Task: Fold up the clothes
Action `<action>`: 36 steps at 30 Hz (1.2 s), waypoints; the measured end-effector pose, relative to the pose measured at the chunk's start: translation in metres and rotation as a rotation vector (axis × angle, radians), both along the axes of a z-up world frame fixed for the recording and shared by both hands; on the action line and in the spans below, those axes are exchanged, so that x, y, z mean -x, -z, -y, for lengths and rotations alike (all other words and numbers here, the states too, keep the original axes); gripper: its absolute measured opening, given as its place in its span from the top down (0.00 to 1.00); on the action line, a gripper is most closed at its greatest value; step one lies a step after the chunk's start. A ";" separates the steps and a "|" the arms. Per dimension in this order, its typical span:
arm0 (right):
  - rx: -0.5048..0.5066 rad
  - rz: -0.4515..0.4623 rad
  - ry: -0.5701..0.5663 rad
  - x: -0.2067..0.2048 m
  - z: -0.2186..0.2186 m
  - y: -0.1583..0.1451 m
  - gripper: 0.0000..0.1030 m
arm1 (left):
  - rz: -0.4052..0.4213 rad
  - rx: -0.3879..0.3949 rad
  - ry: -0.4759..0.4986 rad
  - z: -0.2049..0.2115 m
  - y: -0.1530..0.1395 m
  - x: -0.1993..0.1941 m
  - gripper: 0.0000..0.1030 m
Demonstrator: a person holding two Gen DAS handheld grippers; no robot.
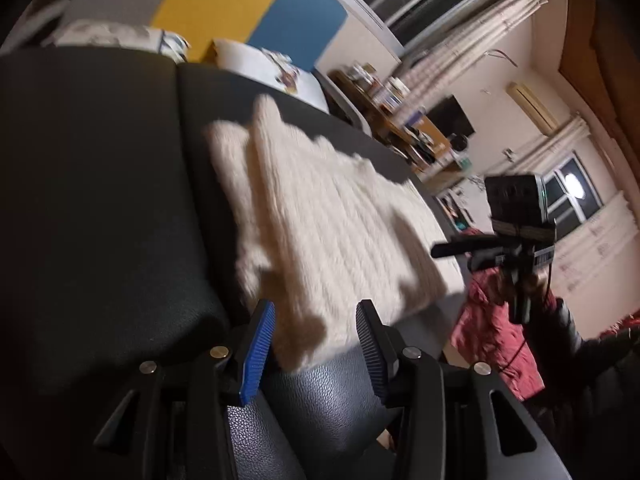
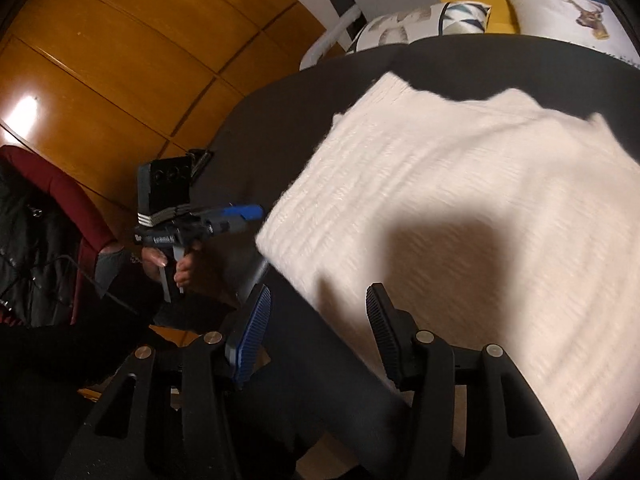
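A cream ribbed knit sweater [image 1: 320, 216] lies folded flat on a black leather cushion [image 1: 100, 200]. In the left wrist view my left gripper [image 1: 316, 344] hovers at the sweater's near edge with its blue-padded fingers wide apart and nothing pressed between them. My right gripper [image 1: 452, 249] shows at the right, off the cushion's side. In the right wrist view the sweater [image 2: 480, 184] fills the right half. My right gripper [image 2: 318, 332] stands open over its near corner, gripping nothing. A hand holds my left gripper [image 2: 256, 212] at the left, beside the cushion's edge [image 2: 256, 152].
Two printed pillows [image 2: 424, 20] lean at the cushion's far side. A wooden wardrobe [image 2: 120, 60] stands left of it. A cluttered desk [image 1: 404, 120], curtains and windows line the far wall. A red garment [image 1: 492, 320] lies beside the cushion.
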State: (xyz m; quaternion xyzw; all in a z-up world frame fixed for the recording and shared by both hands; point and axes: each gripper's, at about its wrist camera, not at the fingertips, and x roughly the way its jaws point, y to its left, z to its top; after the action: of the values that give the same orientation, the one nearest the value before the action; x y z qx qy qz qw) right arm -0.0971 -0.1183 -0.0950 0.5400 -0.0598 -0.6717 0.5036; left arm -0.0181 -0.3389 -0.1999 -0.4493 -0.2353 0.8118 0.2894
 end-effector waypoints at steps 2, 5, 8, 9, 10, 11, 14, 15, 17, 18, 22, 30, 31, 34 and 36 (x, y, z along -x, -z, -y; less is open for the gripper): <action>-0.008 0.008 0.000 -0.001 0.003 0.000 0.48 | 0.004 -0.039 0.028 -0.001 0.006 0.003 0.58; -0.024 0.019 0.001 -0.002 0.006 0.005 0.48 | 0.001 -0.075 0.066 -0.003 0.011 0.009 0.58; -0.031 0.027 0.020 0.003 0.006 0.014 0.48 | 0.021 -0.108 0.090 -0.004 0.017 0.015 0.58; -0.029 0.031 0.029 0.005 0.007 0.018 0.48 | 0.030 -0.123 0.095 -0.003 0.019 0.017 0.58; -0.033 0.032 0.037 0.006 0.008 0.019 0.48 | 0.038 -0.134 0.099 -0.004 0.020 0.019 0.58; -0.037 0.032 0.043 0.006 0.008 0.021 0.48 | 0.046 -0.144 0.102 -0.004 0.021 0.021 0.58; -0.052 0.026 0.078 0.010 0.004 0.025 0.48 | 0.060 -0.176 0.118 -0.006 0.021 0.020 0.70; -0.060 0.020 0.099 0.012 0.003 0.026 0.48 | 0.045 -0.164 0.115 -0.009 0.018 0.017 0.92; -0.069 0.011 0.137 0.016 -0.001 0.029 0.48 | -0.003 -0.129 0.105 -0.013 0.010 0.007 0.94; -0.073 0.006 0.155 0.018 -0.003 0.030 0.48 | -0.031 -0.116 0.103 -0.015 0.004 0.001 0.95; -0.157 -0.026 0.192 0.019 -0.010 0.037 0.48 | -0.084 -0.107 0.083 -0.018 -0.005 -0.033 0.96; -0.149 -0.034 0.192 0.015 -0.023 0.043 0.48 | 0.045 -0.082 0.036 -0.022 0.009 -0.043 0.81; -0.141 -0.031 0.192 0.014 -0.026 0.043 0.48 | 0.015 -0.045 0.036 -0.019 -0.003 -0.043 0.81; -0.108 -0.017 0.198 0.014 -0.036 0.042 0.48 | -0.068 -0.009 0.006 -0.012 -0.035 -0.029 0.77; -0.089 -0.027 0.201 0.014 -0.039 0.039 0.48 | -0.119 -0.025 -0.014 -0.016 -0.054 -0.003 0.74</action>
State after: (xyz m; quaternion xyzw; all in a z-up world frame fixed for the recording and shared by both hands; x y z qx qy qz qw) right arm -0.1115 -0.0789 -0.1337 0.5440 -0.0770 -0.7279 0.4101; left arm -0.0151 -0.3225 -0.1463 -0.3949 -0.2311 0.8361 0.3026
